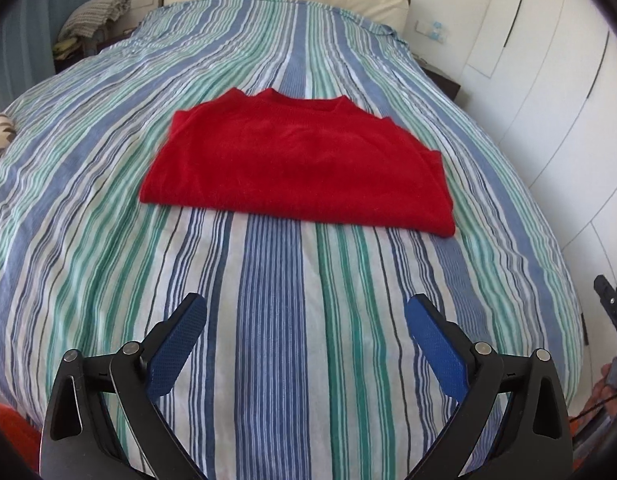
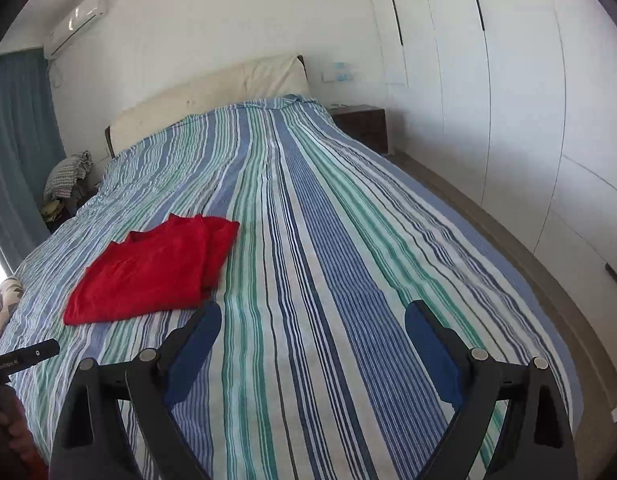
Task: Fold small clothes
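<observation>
Mid-bed, toward the foot edge, red top [image 1: 296, 164] lies folded in a flat rectangle, sleeves tucked, neck facing headboard. Left gripper [image 1: 304, 320] and right gripper [image 2: 312, 328] jaws wide apart, empty, off the cloth. Fold looks about finished.

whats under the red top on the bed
The red top lies flat on the striped bedcover, which shows on every side of it. Anything directly beneath it or between its folded layers is covered.

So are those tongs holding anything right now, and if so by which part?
Nothing is held. The left tongs and right tongs are both open over the bedspread, and the red top lies folded on it, apart from both.
</observation>
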A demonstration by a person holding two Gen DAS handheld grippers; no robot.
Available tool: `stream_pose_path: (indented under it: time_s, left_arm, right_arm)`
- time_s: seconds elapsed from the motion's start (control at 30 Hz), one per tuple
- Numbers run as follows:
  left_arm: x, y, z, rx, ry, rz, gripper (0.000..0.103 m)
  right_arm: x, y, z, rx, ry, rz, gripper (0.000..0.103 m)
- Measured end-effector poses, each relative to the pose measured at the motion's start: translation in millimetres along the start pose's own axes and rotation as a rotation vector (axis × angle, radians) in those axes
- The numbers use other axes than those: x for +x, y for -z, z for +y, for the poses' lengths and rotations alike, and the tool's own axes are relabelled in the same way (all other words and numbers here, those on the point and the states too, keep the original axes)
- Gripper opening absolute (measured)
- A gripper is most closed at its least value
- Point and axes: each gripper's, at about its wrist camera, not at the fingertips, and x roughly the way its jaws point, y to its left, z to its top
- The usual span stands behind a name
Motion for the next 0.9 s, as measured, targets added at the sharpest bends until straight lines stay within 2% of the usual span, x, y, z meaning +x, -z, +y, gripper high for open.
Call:
stream_pose_path:
  time_s: [0.13, 0.27, 0.33, 0.47, 0.63, 0.77, 0.9]
  left_arm:
    - [-8, -5, 1, -0.046, -0.097, -0.019, 0.099]
    - [-57, -26, -3, -0.098, -0.171, -0.044, 0.099]
    - [-86, -40, -15, -0.101, -0.189, -0.053, 0.099]
    - [-137, -73, -59, -0.083, -0.168, -0.026, 0.099]
    - [-185, -108, -130, -0.027, -0.170, 0.008, 0.099]
    - [-207, -118, -168, -0.047, -0.215, 0.025, 0.099]
    - [-206, -115, -182, -0.137, -0.251, 0.064, 0.099]
  right_arm:
    - [15, 6, -12, 0.059, 0.050, 0.092, 0.092]
    - [-22, -28, -46, 0.029, 0.113, 0.111, 0.092]
    - [-47, -56, -80, 0.012, 0.175, 0.113, 0.092]
    - [-85, -106, -168, -0.009, 0.309, 0.161, 0.092]
    - [-105, -158, -285, -0.145, 0.468, 0.187, 0.092]
    - [-93, -207, -368, -0.183, 0.532, 0.176, 0.092]
    - [-54, -262, -401, -0.268, 0.533, 0.157, 0.092]
